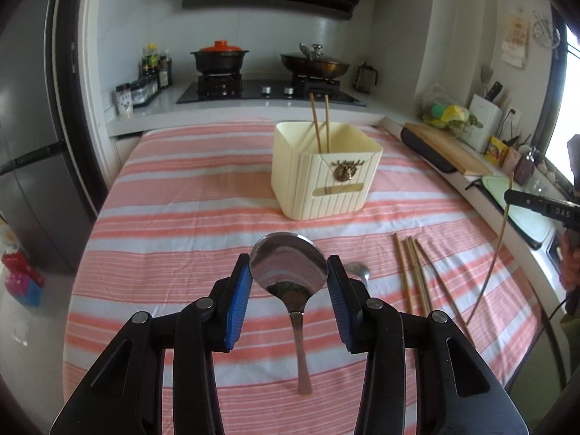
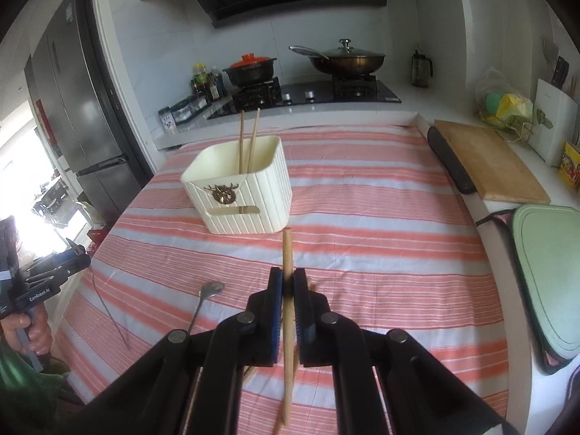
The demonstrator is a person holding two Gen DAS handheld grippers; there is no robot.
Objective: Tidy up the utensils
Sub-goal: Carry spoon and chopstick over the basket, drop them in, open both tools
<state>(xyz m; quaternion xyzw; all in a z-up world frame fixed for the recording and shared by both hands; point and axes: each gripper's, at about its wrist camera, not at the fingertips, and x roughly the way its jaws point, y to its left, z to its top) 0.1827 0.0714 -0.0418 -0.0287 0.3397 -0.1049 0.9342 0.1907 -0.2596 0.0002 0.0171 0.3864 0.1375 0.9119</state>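
Ahead of both grippers, beyond the right gripper (image 2: 289, 286) pinching a wooden chopstick (image 2: 287, 326), we see the cream ribbed plastic holder (image 2: 239, 192); the left gripper (image 1: 289, 275) clamps a steel spoon (image 1: 290, 272).

Two chopsticks (image 2: 247, 141) in holder (image 2: 268, 195) on cloth (image 2: 380, 253); stove (image 2: 311, 96) seemingly behind.

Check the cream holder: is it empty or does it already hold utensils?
Not empty: two chopsticks stand upright inside the cream holder. No spoon is visible inside.
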